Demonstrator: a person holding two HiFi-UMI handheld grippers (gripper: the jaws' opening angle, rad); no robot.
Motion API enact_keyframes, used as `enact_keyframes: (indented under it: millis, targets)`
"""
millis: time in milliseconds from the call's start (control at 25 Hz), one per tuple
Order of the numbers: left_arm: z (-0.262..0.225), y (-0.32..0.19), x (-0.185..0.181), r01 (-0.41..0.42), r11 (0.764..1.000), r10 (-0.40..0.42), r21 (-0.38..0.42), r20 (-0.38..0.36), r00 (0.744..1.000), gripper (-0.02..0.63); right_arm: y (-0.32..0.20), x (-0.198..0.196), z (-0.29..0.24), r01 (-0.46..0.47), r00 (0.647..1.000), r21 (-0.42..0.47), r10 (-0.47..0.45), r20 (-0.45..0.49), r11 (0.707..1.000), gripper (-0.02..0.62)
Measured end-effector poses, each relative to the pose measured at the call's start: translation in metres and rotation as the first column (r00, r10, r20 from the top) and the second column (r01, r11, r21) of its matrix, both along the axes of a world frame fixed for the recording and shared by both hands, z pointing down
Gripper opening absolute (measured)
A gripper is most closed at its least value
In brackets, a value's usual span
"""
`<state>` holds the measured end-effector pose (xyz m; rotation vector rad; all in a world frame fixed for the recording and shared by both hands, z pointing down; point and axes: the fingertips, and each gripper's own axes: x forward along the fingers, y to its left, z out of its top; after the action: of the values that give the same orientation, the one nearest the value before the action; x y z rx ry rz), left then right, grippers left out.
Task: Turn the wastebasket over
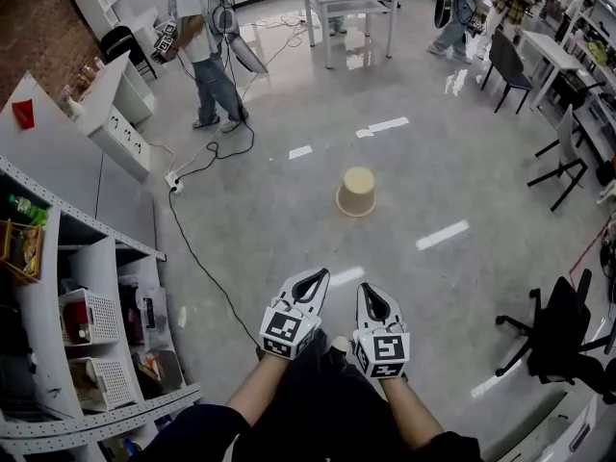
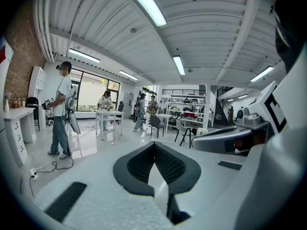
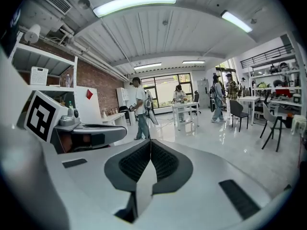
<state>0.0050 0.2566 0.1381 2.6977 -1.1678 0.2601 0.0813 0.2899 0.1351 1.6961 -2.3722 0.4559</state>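
A cream wastebasket [image 1: 356,192] stands upside down on the grey floor in the head view, its wide rim on the floor and its base up. My left gripper [image 1: 320,273] and right gripper [image 1: 370,288] are side by side well short of it, both pointing toward it. Both are shut with nothing between the jaws. In the left gripper view my left gripper [image 2: 154,144] shows its dark pads meeting; the right gripper [image 3: 150,143] shows the same in its own view. The wastebasket is in neither gripper view.
White shelving [image 1: 91,287] with baskets runs along the left. A black cable [image 1: 197,258] crosses the floor to a power strip [image 1: 175,179]. A person [image 1: 204,46] stands at the back left by a white table [image 1: 348,8]. Black chairs [image 1: 563,330] stand at the right.
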Motion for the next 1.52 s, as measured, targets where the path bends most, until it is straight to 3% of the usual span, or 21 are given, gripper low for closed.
enact_keyframes:
  millis: [560,1080,1520]
  targets:
    - [0.012,-0.102,0.012,-0.061,0.998,0.06,-0.02,-0.03,0.998,0.008,-0.093,0.003,0.014,-0.039,0.999,-0.038,0.038,-0.031,0.999,0.011]
    - [0.023,-0.229,-0.015,-0.111,0.993,0.107,-0.042,-0.08,0.991,0.008,-0.209,-0.029,0.026,-0.098,0.994,-0.062,0.094,-0.062,0.993,0.011]
    - [0.037,-0.285,-0.02,-0.134,0.989,0.128,-0.061,-0.098,0.987,0.008,-0.247,-0.016,0.032,-0.188,0.98,-0.082,0.181,-0.085,0.979,0.011]
